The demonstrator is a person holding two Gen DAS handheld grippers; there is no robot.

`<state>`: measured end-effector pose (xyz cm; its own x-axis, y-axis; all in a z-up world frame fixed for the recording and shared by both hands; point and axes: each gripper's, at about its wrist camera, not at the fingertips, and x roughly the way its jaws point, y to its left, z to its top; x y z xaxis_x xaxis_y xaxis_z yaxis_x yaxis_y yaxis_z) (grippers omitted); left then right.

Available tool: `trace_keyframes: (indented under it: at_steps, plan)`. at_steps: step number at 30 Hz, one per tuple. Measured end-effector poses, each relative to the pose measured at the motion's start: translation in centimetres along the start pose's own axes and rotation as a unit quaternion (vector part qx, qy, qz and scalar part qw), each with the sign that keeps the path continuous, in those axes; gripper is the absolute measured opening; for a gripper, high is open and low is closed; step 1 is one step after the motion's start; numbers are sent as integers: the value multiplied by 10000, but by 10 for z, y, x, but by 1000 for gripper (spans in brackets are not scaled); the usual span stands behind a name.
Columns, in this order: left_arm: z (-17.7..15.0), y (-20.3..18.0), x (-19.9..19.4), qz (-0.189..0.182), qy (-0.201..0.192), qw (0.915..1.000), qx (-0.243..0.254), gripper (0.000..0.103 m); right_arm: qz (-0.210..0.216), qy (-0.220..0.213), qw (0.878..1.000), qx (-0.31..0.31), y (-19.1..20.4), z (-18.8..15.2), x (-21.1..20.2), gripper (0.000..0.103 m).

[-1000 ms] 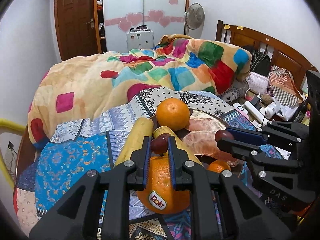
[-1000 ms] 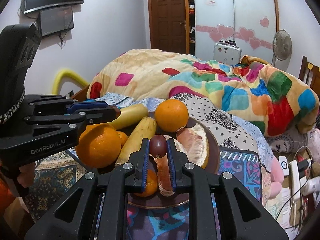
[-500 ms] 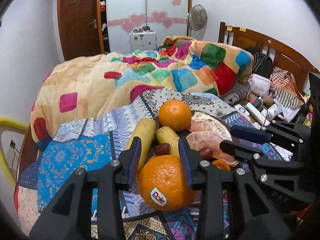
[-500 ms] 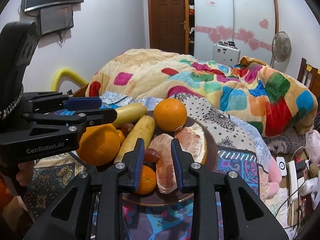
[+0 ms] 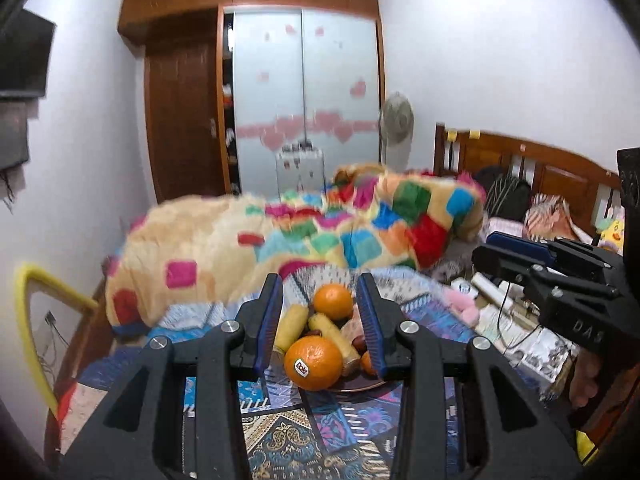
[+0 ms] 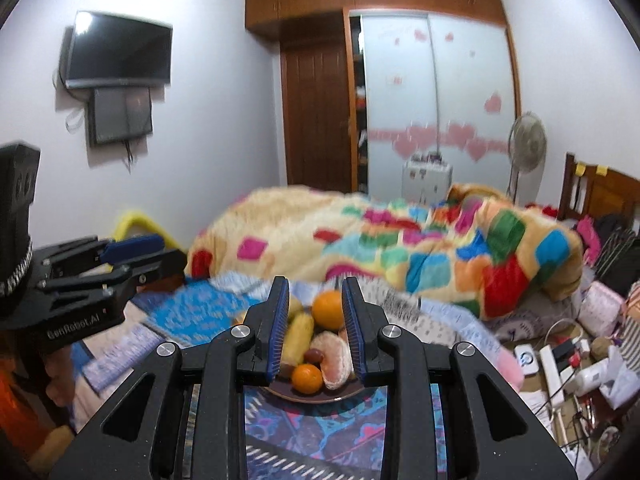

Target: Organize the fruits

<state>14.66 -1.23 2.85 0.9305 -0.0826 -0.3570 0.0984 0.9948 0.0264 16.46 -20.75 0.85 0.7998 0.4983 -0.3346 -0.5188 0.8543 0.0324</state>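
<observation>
A dark round plate sits on a patterned cloth on the bed. It holds a large orange with a sticker, a second orange, two bananas, peeled pomelo pieces, a small mandarin and dark red dates. My left gripper is open and empty, held back above the plate. My right gripper is open and empty, also back from the plate. Each gripper shows at the other view's edge.
A colourful patchwork blanket lies heaped behind the plate. A wooden headboard, bags, a power strip and cables crowd the right side. A yellow tube stands at the left. A wall television hangs at the left.
Both grippers let go of their dates onto the plate, opened wide, and pulled back and up away from the fruit. The views now tilt higher toward the room.
</observation>
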Motion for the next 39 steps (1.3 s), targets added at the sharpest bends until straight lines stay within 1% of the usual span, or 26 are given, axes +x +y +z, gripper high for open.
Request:
trace_keyframes:
  at_steps: [3,5,7,9,11,13,14,16,17,18,19,20,22,26,28,30,39]
  plan:
    - [5,-9,-43,9,-381,9993,-16,38,-33,-384,9993,32,11,9,-37,25]
    - [6,-14,-65,30,-550,9985,-4,39,-112,-618,9980,3,19,11,-59,25]
    - [5,-19,-88,60,-738,9973,-23,44,-161,-819,9965,-13,28,12,-78,25]
    - [3,-22,-105,99,-885,9960,-51,53,-172,-982,9950,-16,36,12,-95,27]
    - [-1,-24,-122,152,-1023,9946,-68,59,-212,-1126,9934,-51,44,11,-108,34]
    - [-5,-26,-136,206,-1102,9937,-76,65,-310,-1261,9915,-98,51,9,-119,48]
    - [-7,-27,-140,228,-1128,9933,-77,68,-360,-1319,9905,-122,55,7,-123,50]
    - [-11,-27,-151,306,-1195,9923,-77,71,-432,-1396,9892,-143,59,5,-130,60]
    - [-12,-27,-155,330,-1210,9921,-76,75,-450,-1426,9887,-146,61,4,-133,63]
    - [-14,-27,-158,348,-1219,9919,-81,81,-466,-1442,9884,-144,63,3,-134,68]
    - [-16,-26,-161,374,-1229,9917,-112,84,-481,-1458,9880,-139,63,2,-136,72]
    - [-17,-25,-164,384,-1232,9915,-134,89,-511,-1476,9876,-142,65,1,-137,74]
    - [-22,-25,-170,447,-1245,9911,-148,91,-581,-1493,9870,-144,65,-1,-135,84]
    - [-27,-24,-177,535,-1278,9902,-160,99,-618,-1438,9876,-121,65,-8,-136,88]
    - [-29,-25,-179,522,-1289,9901,-186,100,-665,-1428,9875,-98,67,-12,-137,96]
    - [-31,-25,-180,562,-1316,9895,-196,101,-750,-1460,9864,-77,69,-15,-139,102]
    - [-32,-26,-179,559,-1285,9899,-207,102,-777,-1470,9861,-64,71,-19,-143,103]
